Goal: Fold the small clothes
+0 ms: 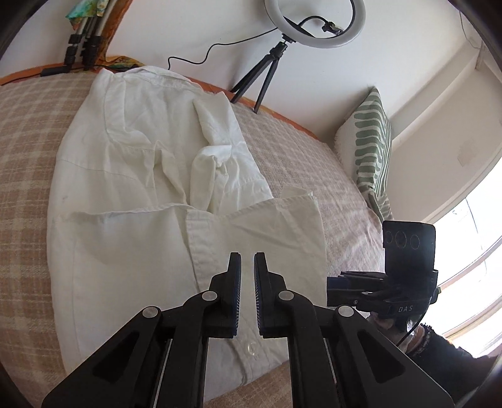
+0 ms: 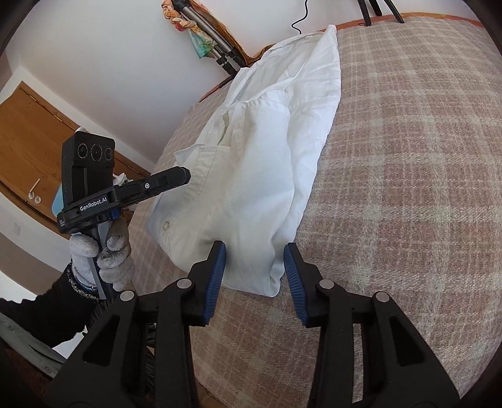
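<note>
A white button shirt [image 1: 131, 175] lies partly folded on a plaid blanket [image 1: 25, 163], sleeves bunched over its middle. My left gripper [image 1: 247, 266] hovers above the shirt's near hem and button placket, jaws nearly closed with a narrow gap, holding nothing. In the right wrist view the shirt [image 2: 260, 150] runs away from me. My right gripper [image 2: 254, 260] is open, its blue-padded fingers either side of the shirt's near corner, not closed on it. The left gripper also shows in the right wrist view [image 2: 182, 175], held by a gloved hand beside the shirt's left edge.
A ring light on a tripod [image 1: 313, 22] stands at the bed's far edge by the wall. A green-striped pillow [image 1: 370, 141] leans at the right. Tripod legs [image 1: 81, 47] stand far left. A wooden door [image 2: 34, 147] is off the bed's left side.
</note>
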Demonstrator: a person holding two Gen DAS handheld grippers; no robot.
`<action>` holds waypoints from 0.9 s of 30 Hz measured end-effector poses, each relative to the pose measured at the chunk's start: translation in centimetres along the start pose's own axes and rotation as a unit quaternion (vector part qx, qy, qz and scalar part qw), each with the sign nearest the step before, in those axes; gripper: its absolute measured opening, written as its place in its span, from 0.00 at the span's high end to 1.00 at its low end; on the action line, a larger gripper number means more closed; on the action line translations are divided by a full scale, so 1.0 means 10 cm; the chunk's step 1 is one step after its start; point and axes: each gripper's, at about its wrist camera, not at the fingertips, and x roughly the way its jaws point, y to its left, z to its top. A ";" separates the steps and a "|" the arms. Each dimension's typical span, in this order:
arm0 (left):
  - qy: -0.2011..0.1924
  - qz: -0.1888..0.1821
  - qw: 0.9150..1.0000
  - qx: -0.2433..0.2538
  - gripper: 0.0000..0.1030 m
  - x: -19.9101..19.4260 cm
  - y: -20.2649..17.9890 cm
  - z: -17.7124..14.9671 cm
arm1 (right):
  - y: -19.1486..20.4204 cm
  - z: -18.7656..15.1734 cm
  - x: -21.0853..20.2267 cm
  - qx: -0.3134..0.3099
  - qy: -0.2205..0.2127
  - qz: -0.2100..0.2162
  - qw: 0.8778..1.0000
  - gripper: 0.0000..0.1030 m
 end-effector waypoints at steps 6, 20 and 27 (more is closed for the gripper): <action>0.004 0.074 0.997 0.024 0.93 0.16 0.01 -0.05 | 0.11 -0.06 -0.15 -0.010 -0.021 0.020 1.000 0.89; -0.073 0.084 0.992 0.062 0.93 -0.36 -0.11 0.02 | 0.49 0.04 -0.53 -0.097 -0.056 -0.037 0.993 0.87; -0.060 0.095 0.989 0.099 0.93 -0.53 -0.04 -0.27 | 0.45 0.17 0.02 -0.137 -0.004 -0.103 0.985 0.87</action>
